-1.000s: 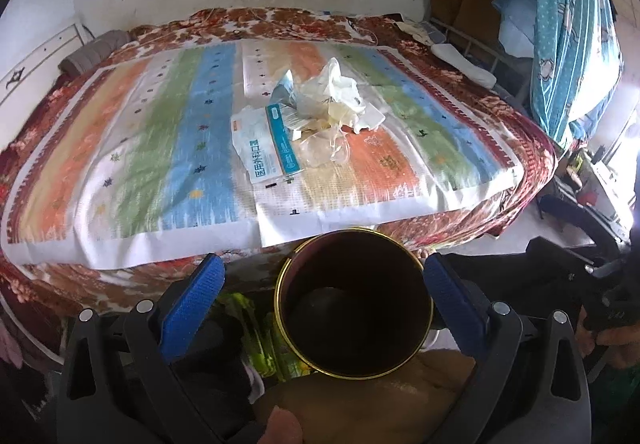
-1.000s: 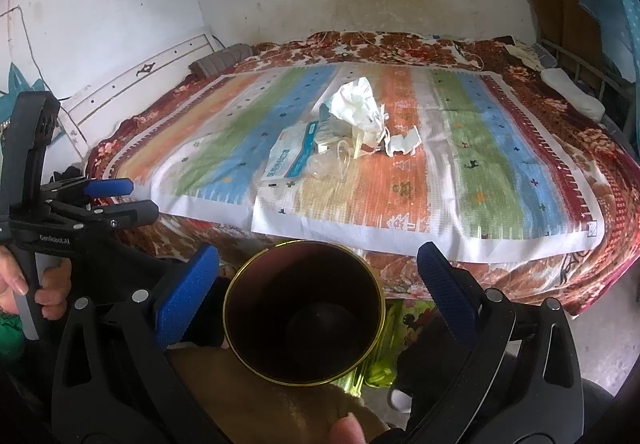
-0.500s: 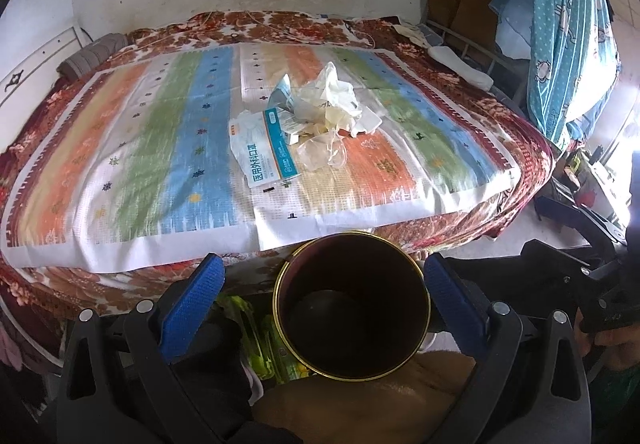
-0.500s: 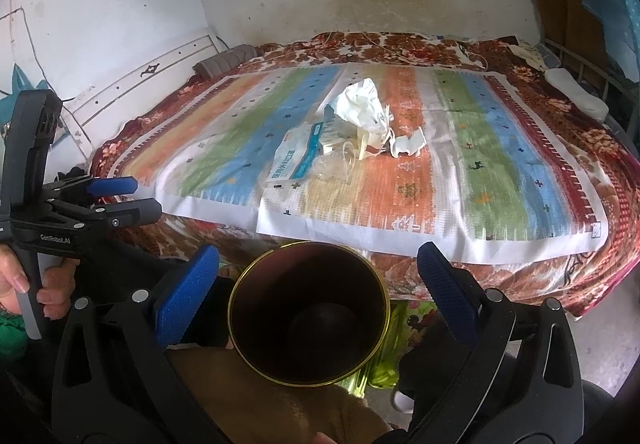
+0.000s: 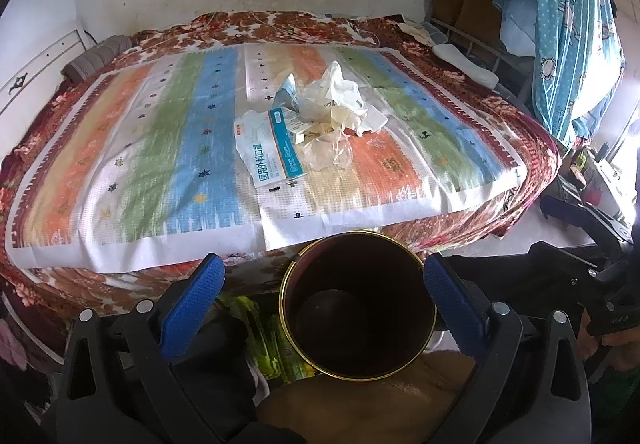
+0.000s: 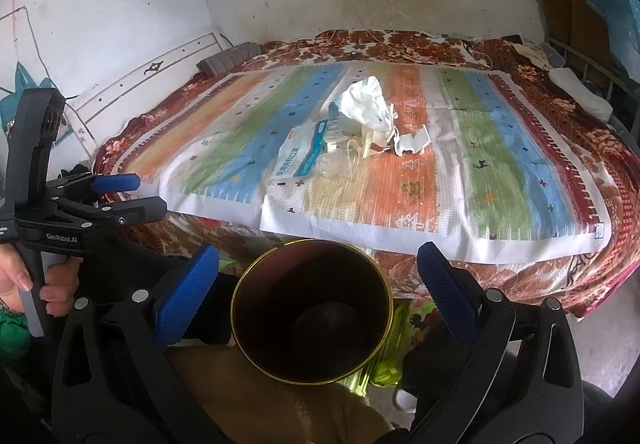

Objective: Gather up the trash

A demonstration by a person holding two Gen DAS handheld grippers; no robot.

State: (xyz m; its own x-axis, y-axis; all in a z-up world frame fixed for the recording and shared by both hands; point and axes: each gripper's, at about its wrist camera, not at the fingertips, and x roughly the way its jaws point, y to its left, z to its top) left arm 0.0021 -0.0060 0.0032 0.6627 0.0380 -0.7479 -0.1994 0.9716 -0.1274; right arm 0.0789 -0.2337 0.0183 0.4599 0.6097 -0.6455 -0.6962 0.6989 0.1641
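Nothing sits between my fingers yet: both my left gripper (image 5: 324, 296) and my right gripper (image 6: 318, 280) hang spread wide over the dark gold-rimmed bin (image 5: 358, 310), just below the bed edge. Well ahead, the trash pile (image 5: 316, 124) lies mid-way across the striped mat (image 5: 168, 148), with crumpled plastic touching a flat printed packet (image 5: 270, 152). Risk, as I judge it: thin film slips my pads, or I snag the mat too.
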